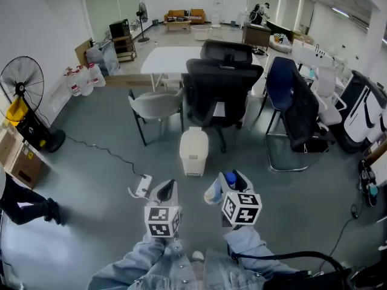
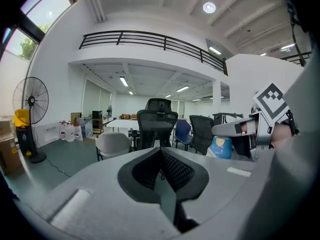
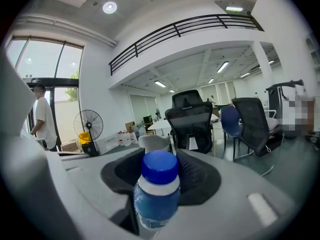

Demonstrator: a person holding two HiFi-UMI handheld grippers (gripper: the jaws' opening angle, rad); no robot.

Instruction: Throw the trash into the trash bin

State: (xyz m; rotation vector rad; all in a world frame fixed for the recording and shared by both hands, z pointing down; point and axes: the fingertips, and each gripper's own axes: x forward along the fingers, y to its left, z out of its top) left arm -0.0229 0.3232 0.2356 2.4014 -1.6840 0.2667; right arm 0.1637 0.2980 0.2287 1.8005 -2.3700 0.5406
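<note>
A white lidded trash bin [image 1: 193, 151] stands on the grey floor just ahead of both grippers, in front of a black office chair [image 1: 222, 86]. My right gripper [image 1: 225, 183] is shut on a small plastic bottle [image 3: 157, 189] with a blue cap and blue label, held upright between the jaws. The left gripper view shows that bottle [image 2: 221, 146] beside the right gripper [image 2: 240, 129]. My left gripper [image 1: 167, 189] hovers to the left of the right one. Its jaws are shut, the black pads [image 2: 172, 171] meeting with nothing between them.
A grey shell chair [image 1: 156, 104], a blue chair [image 1: 287, 89] and more black chairs crowd behind the bin. A white power strip [image 1: 143, 186] with a cable lies on the floor left of my left gripper. A fan [image 1: 23, 86] and a person [image 3: 42, 119] stand at the left.
</note>
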